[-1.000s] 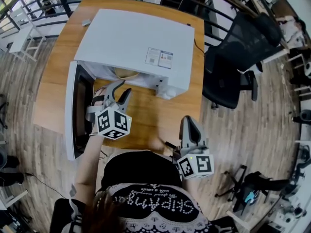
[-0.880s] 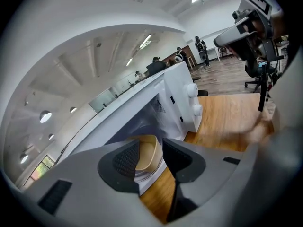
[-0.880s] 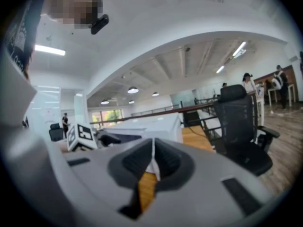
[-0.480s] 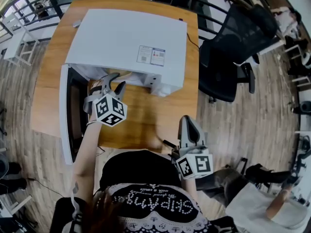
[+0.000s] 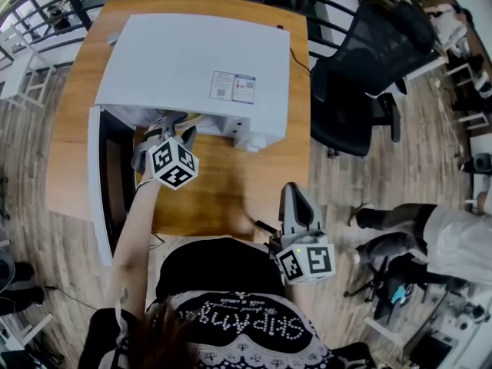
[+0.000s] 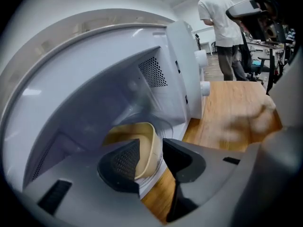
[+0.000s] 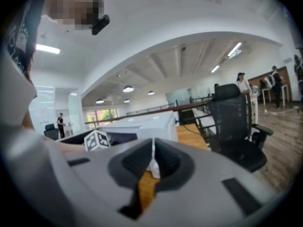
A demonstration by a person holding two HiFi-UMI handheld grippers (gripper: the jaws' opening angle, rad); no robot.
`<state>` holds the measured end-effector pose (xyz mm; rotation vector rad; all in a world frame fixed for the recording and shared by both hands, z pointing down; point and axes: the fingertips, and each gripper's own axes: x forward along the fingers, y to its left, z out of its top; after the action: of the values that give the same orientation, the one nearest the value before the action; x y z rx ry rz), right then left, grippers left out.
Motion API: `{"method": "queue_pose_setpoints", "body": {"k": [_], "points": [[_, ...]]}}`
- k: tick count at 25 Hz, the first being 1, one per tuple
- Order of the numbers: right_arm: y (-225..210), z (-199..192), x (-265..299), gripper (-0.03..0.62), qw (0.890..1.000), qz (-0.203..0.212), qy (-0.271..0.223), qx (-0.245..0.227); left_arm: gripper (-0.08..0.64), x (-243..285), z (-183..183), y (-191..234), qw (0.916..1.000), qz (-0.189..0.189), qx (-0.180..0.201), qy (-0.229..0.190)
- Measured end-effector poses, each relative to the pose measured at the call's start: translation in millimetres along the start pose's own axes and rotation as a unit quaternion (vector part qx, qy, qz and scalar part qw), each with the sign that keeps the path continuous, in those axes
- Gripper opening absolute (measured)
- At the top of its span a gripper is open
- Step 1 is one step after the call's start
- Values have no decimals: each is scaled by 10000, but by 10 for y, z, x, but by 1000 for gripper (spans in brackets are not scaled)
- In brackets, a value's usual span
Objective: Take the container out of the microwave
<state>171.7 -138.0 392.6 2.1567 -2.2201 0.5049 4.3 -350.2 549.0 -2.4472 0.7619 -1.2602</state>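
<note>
The container [image 6: 140,137], a cream bowl, sits inside the microwave [image 5: 192,60] near the front of the cavity, and its near wall stands between the jaws of your left tool [image 6: 152,157]. That tool is moderately open: one pad is inside the bowl, the other outside, both close to the wall, though I would judge neither is pressing yet. To do this grasp well, push a little deeper so the pads cover more of the wall below the rim, then close squarely (a grip on the lip alone will probably let the bowl tip as you draw it out). Keep it level and lift it slightly before pulling toward the open door [image 5: 98,183] side, clear of the cavity's lower edge. Your right tool [image 7: 152,162] waits low by your body, over the tabletop [image 5: 223,175] edge, with its jaws nearly together and nothing between them.
</note>
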Motion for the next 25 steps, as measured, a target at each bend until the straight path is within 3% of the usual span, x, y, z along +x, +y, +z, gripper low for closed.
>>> {"method": "queue_pose_setpoints", "body": {"k": [6,25], "points": [[-23,-35,20,37,10000,-45,50,36,172,144,-18,-43,9996,-207,152,111],[-24,-105,141,37,9996,-64,264,116,60,363,-115,-96,9942,-642,633,584]]}}
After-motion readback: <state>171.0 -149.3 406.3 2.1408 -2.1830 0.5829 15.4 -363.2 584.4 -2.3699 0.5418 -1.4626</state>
